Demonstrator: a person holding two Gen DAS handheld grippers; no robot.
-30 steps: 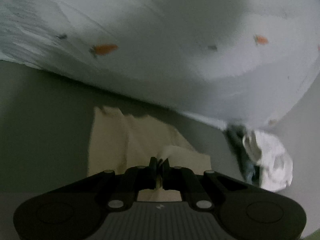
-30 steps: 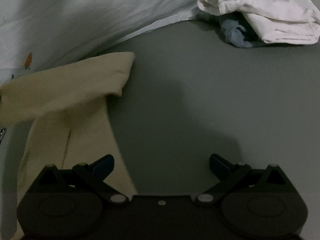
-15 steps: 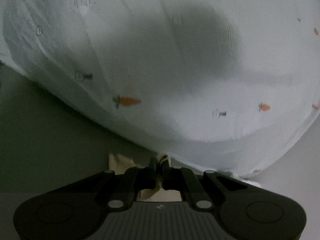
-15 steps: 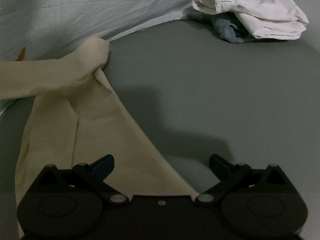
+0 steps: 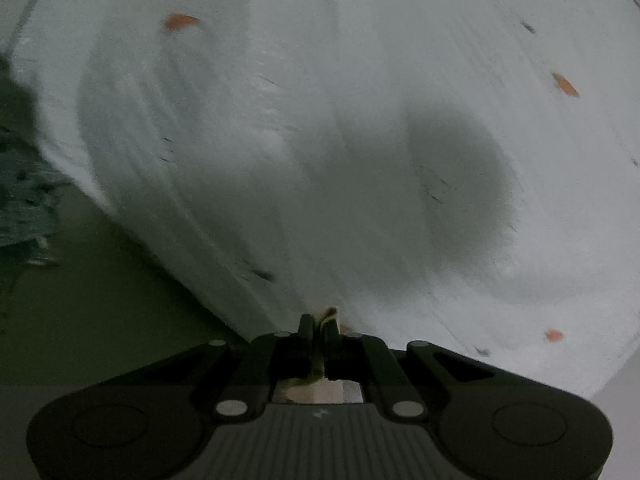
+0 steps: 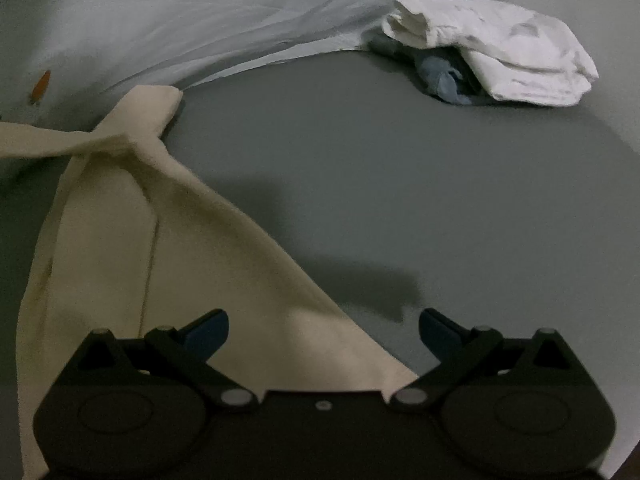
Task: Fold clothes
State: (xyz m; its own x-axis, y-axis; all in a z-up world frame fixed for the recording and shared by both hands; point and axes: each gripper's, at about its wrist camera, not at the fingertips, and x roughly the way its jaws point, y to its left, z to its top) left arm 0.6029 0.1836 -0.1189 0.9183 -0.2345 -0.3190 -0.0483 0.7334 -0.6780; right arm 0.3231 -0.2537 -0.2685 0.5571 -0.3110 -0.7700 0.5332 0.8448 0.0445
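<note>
A cream garment [image 6: 120, 248] lies on the grey surface [image 6: 400, 200] at the left of the right wrist view, one part stretched taut off to the left. My right gripper [image 6: 324, 326] is open just above its near corner, nothing between the fingers. In the left wrist view my left gripper [image 5: 319, 326] is shut on a small fold of the cream garment [image 5: 330, 314]; the rest of the cloth is hidden below the gripper body.
A pale sheet with small carrot prints [image 5: 360, 120] fills the left wrist view and runs along the back [image 6: 180, 20] of the right wrist view. A folded white cloth [image 6: 492, 52] lies over a blue cloth [image 6: 440, 76] at the back right.
My left gripper has swung up and away with the cream cloth, so the sheet fills its view. The garment in the right wrist view is pulled tighter to the left, spreading toward my right gripper.
</note>
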